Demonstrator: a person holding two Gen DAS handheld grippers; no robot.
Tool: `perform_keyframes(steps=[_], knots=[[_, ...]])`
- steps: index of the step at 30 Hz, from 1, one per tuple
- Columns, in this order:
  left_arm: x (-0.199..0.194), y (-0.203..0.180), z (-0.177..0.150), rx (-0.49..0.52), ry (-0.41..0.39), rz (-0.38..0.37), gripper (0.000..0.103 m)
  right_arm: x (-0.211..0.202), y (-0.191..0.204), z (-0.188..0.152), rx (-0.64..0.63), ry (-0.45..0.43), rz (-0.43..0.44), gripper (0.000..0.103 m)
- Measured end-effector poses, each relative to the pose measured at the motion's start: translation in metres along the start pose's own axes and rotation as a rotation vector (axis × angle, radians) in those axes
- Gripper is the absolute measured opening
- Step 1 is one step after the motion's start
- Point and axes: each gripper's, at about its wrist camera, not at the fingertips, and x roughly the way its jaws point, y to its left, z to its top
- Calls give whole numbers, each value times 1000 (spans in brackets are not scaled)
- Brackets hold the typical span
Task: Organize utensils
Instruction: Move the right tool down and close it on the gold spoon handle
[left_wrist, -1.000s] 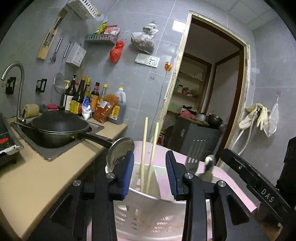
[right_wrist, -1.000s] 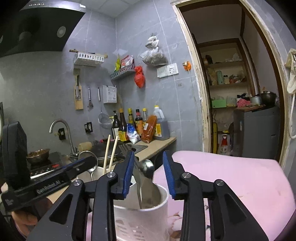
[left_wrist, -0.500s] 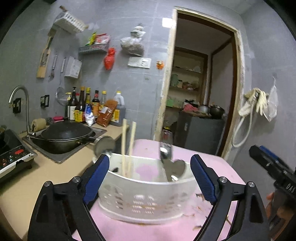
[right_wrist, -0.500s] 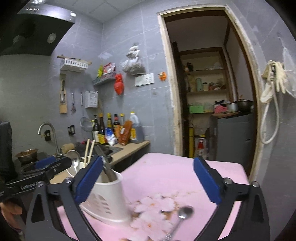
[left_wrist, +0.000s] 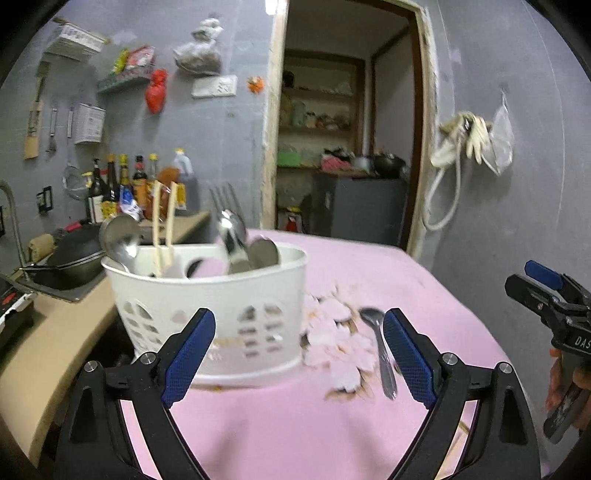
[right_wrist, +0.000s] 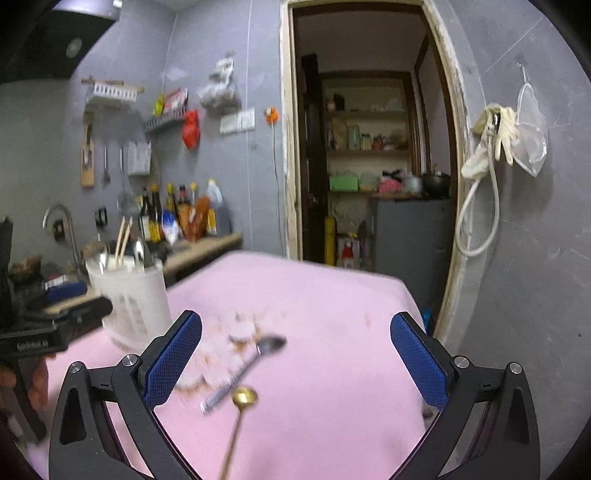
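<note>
**Two spoons remain loose on the counter**

Two claws are in view, both released. The left claw (left_wrist: 299, 354) has just been opening, and nothing lies between its blue pads; the white utensil basket (left_wrist: 207, 314) stands just beyond it. The right claw (right_wrist: 295, 362) has likewise just been opening, and grips nothing.

Current step — pickup of the remaining utensils. The basket sits near the left edge of the pink-covered counter (left_wrist: 369, 266) and already holds chopsticks (left_wrist: 164, 221), a ladle (left_wrist: 118, 240) and several spoons and a slotted turner. Still outside it:
- a silver spoon (right_wrist: 255, 363), lying flat just right of the basket on the floral print;
- a gold spoon (right_wrist: 242, 402), its bowl touching or nearly touching the silver handle.

Next move, as judged: lower one claw over a handle, clench, lift, and stand the spoon in the basket. Both lie flat on cloth, so the pads probably need to straddle a handle closely — the two spoons crowd each other.

Surroundings: grey tiled walls, an open doorway behind the counter, a kitchen worktop with bottles (left_wrist: 125, 188) and a wok (left_wrist: 74, 251) at left.
</note>
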Motion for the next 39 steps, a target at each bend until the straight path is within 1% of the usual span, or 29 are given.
perform_keyframes(steps=[5, 6, 8, 10, 11, 12, 13, 14, 15, 16, 19, 21, 23, 24, 27, 28, 29, 30, 31, 34, 39], knots=[[15, -14, -12, 52, 95, -30, 89, 3, -3, -22, -23, 145, 31, 103], [19, -17, -14, 61, 116, -38, 89, 5, -3, -26, -27, 176, 43, 100], [27, -21, -15, 74, 156, -52, 89, 9, -1, -34, -35, 230, 71, 90], [34, -25, -18, 83, 190, -66, 89, 16, 3, -42, -43, 295, 113, 73], [38, -28, -20, 91, 208, -75, 88, 19, 6, -46, -45, 326, 134, 69], [42, -30, -21, 99, 222, -83, 87, 22, 7, -49, -47, 349, 150, 62], [46, -33, -22, 109, 236, -93, 85, 26, 10, -53, -52, 377, 167, 58], [49, -35, -21, 117, 250, -103, 79, 29, 13, -57, -58, 399, 179, 56], [52, -37, -22, 124, 268, -113, 73, 31, 15, -60, -62, 418, 190, 51], [56, -39, -23, 129, 286, -122, 72, 34, 17, -61, -65, 436, 197, 48], [69, -42, -25, 131, 345, -152, 62, 41, 22, -67, -67, 485, 218, 44], [79, -42, -27, 123, 389, -173, 54, 43, 24, -69, -64, 511, 233, 43], [89, -41, -29, 105, 431, -191, 48, 46, 27, -70, -68, 535, 243, 42], [92, -41, -30, 98, 445, -197, 45, 48, 30, -72, -83, 544, 239, 40], [101, -40, -33, 79, 485, -219, 39, 53, 39, -74, -154, 551, 201, 34], [104, -40, -33, 74, 493, -224, 39, 54, 40, -74, -168, 551, 193, 28], [106, -41, -33, 72, 499, -229, 38, 55, 41, -75, -178, 551, 186, 25], [107, -41, -32, 71, 504, -233, 38, 58, 42, -74, -191, 552, 177, 16], [109, -42, -32, 70, 508, -238, 37, 59, 41, -74, -197, 552, 172, 10], [113, -46, -31, 79, 513, -248, 37, 64, 35, -73, -201, 549, 142, 7], [117, -51, -29, 99, 530, -260, 37, 67, 17, -69, -188, 530, 87, 6]])
